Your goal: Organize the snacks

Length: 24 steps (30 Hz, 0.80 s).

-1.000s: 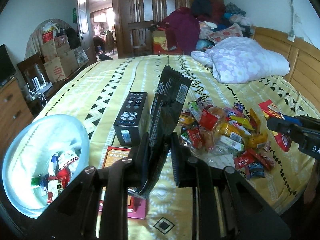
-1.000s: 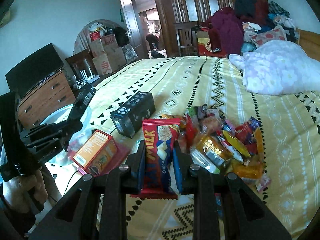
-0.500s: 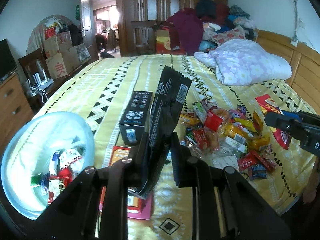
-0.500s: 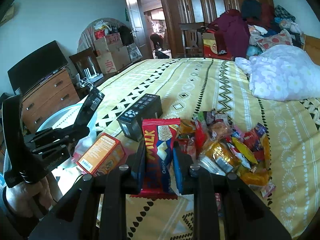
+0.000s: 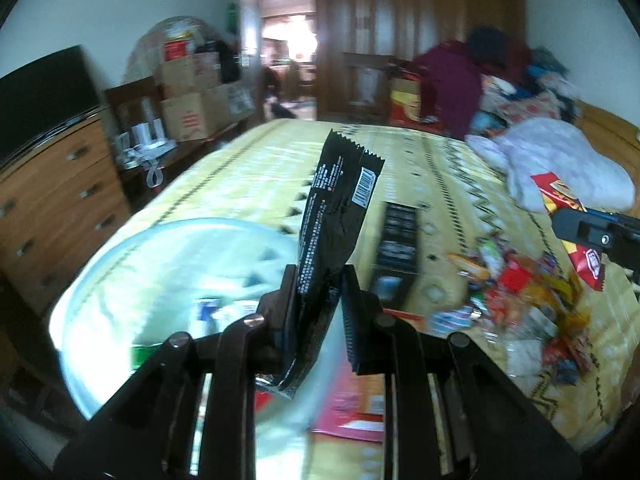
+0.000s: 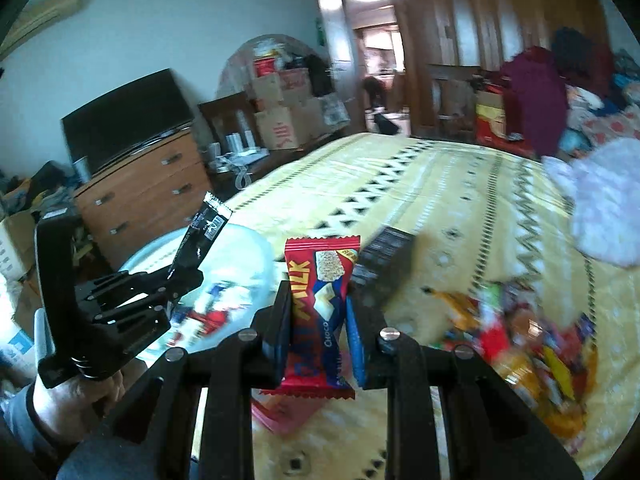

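- Your left gripper's fingers point(image 5: 288, 304) are clenched on a black snack packet point(image 5: 336, 216), gripped near its lower end so the long wrapper stands up tilted, clear of the bed.
- Your right gripper's fingers point(image 6: 280, 320) are clamped on a red chocolate bar wrapper point(image 6: 320, 308), held upright by its middle, probably so it drops cleanly.
- The pale blue bowl point(image 5: 120, 264), at the bed's near edge, lies just beyond the left gripper point(image 5: 318, 312); it already holds a few wrapped snacks, so it seems to be the sorting spot.
- From the bowl, the right gripper point(image 6: 318, 320) is just to the right, facing it.
- Further right of the bowl stands a black box point(image 5: 396, 248), then the loose snack pile point(image 5: 520, 300), waiting to be sorted.
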{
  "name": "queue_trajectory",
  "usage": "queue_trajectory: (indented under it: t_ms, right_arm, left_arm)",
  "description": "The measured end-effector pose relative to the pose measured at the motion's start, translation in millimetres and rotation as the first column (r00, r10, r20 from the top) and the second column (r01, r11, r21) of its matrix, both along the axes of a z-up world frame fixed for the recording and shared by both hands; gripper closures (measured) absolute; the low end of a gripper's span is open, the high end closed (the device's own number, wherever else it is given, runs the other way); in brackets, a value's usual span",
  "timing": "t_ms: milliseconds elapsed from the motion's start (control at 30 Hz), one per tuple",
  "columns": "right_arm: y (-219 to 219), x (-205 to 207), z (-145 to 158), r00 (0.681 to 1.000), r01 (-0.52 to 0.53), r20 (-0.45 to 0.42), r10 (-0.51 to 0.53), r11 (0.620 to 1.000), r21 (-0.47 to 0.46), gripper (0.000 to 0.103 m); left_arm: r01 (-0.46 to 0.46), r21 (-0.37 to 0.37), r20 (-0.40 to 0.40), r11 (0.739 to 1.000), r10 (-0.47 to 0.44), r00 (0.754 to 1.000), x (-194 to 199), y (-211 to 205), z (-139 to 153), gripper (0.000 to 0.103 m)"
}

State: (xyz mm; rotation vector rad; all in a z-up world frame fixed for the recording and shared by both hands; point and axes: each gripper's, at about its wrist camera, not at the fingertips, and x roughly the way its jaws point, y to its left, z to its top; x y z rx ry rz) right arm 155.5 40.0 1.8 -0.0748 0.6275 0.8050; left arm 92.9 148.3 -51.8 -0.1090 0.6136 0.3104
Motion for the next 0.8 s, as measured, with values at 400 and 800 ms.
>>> queue_trajectory:
  t_ms: [400, 800]
  right_arm:
    - [151.7, -9.0, -13.3, 0.975, -0.217, -0.052, 0.215, 0.975, -0.037, 0.077]
    - [205.2, -15.7, -42.2, 0.958, -0.278, -0.099, 0.269, 0.956, -0.097, 0.077]
  left_arm:
    - [-0.196, -0.050, -0.056, 0.979, 0.194, 0.979, -24.6, 102.4, -24.7, 0.082]
    - [-0.205, -0.086, -0.070, 0.975, 0.200, 0.977, -26.5, 122.0, -38.0, 0.082]
